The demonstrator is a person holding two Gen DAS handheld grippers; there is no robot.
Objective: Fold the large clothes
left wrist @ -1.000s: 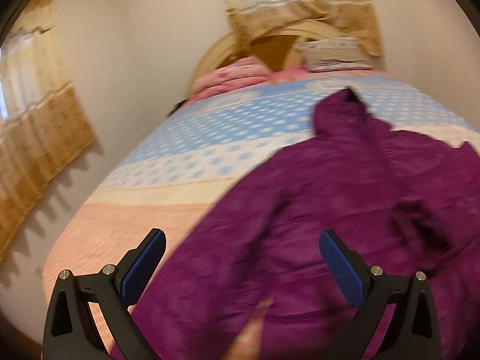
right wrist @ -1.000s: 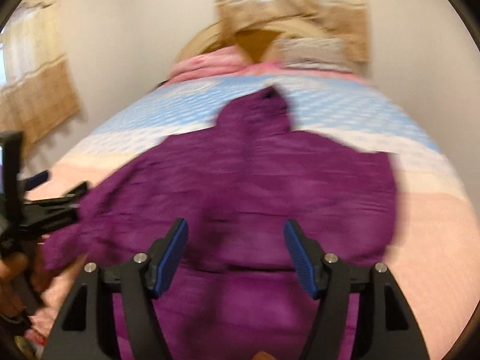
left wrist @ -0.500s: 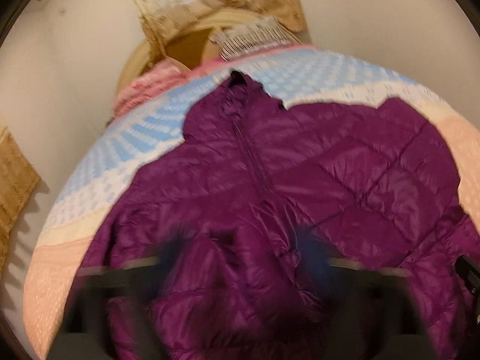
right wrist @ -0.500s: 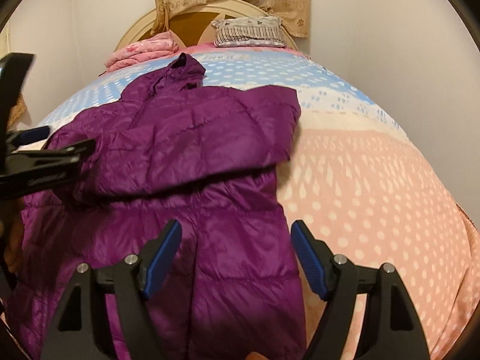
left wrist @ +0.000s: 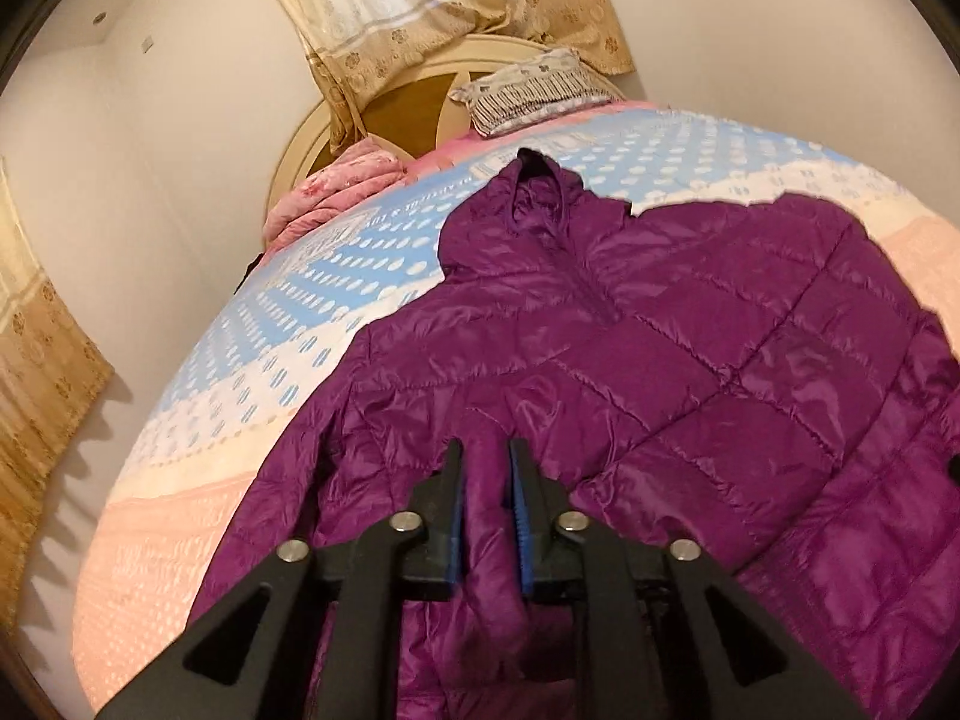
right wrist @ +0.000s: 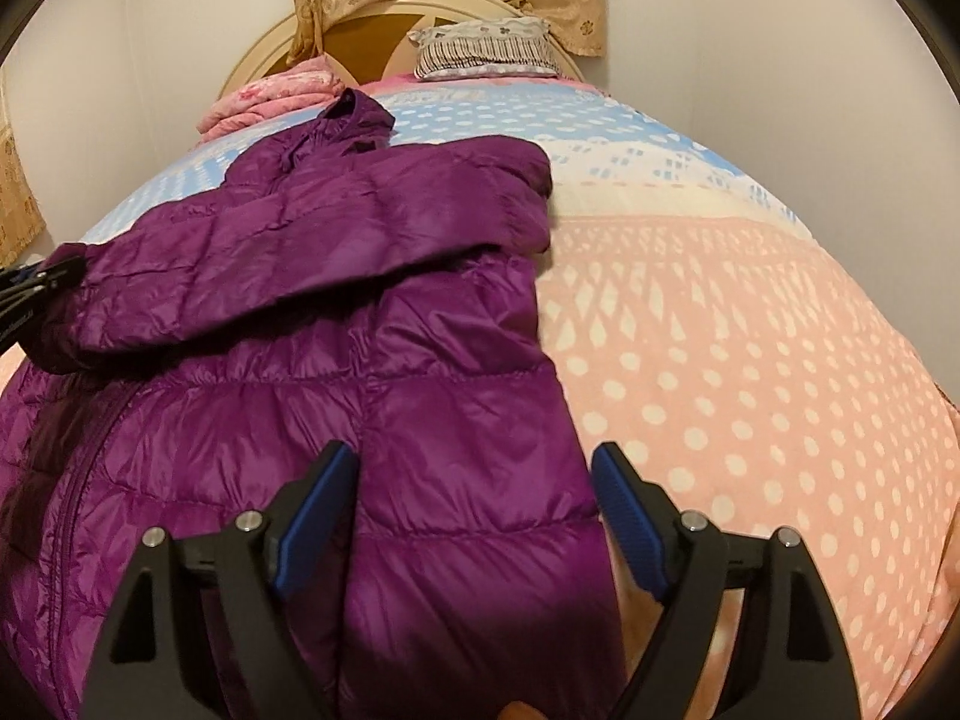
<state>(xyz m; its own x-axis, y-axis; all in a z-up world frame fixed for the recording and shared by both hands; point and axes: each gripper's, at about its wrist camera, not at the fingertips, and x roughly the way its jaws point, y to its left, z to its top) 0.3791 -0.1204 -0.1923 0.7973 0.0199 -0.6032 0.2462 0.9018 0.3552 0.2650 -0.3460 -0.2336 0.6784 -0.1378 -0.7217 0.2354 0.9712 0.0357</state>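
Note:
A purple quilted hooded jacket (left wrist: pixel 690 348) lies on the bed, hood toward the headboard. One sleeve is folded across its chest. My left gripper (left wrist: pixel 485 462) is shut on the cuff end of that sleeve (left wrist: pixel 489 516). In the right wrist view the jacket (right wrist: pixel 372 396) fills the left half, and the left gripper (right wrist: pixel 36 285) shows at the left edge holding the sleeve end. My right gripper (right wrist: pixel 474 483) is open and empty, hovering over the jacket's lower right hem by its side edge.
The bed (right wrist: pixel 750 360) has a pink and blue dotted cover. A striped pillow (right wrist: pixel 486 51) and a folded pink quilt (right wrist: pixel 276 93) lie by the headboard. Curtains (left wrist: pixel 42 372) hang at left, and walls stand close on both sides.
My left gripper went from open to shut on the sleeve end and carried it across the jacket's chest. My right gripper moved toward the jacket's right hem and stayed open.

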